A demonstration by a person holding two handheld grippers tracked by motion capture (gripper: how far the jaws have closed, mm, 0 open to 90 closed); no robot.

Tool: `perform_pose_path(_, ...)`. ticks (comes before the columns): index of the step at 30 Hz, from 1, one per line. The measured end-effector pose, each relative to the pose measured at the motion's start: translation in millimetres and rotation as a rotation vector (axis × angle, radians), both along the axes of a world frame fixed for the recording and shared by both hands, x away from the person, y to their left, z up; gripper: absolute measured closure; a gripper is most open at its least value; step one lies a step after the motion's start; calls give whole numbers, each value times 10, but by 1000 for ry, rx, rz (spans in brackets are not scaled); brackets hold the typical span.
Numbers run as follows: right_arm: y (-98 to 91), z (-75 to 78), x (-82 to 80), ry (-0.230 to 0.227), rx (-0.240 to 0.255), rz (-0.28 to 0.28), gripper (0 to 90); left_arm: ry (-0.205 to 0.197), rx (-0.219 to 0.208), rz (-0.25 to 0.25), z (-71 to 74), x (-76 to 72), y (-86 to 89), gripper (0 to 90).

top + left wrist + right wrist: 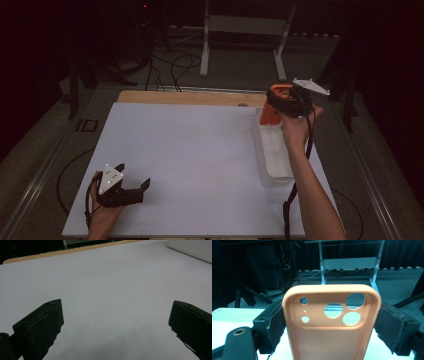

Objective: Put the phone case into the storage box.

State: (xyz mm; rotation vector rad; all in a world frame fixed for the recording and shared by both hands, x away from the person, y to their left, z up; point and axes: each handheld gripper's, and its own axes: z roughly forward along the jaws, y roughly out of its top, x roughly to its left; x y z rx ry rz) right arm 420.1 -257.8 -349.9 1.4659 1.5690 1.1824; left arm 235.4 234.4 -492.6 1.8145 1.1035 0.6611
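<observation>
Orange phone case (331, 325) sits clamped between the jaws of the right gripper (329, 327), which press against its two long edges; its hollow inner side faces the right gripper view's camera, and the camera cut-outs sit at its upper end. In the high view the case (270, 112) is held up in the air just above the far end of the clear plastic tray (272, 160), with the right gripper (281, 102) gripped in the person's right hand (297, 125). That tray lies along the right edge of the white bench (200, 165). Well away from the tray, near the bench's near left corner, the left gripper (135, 187) rests low over the bench surface, its jaws spread wide with nothing between them.
</observation>
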Motion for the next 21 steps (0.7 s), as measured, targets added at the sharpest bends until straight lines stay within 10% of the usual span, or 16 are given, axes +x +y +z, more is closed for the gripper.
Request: perform_pose_path(21, -101, -110, 140, 33, 18, -39, 162, 5, 2, -4, -7, 4, -10, 5)
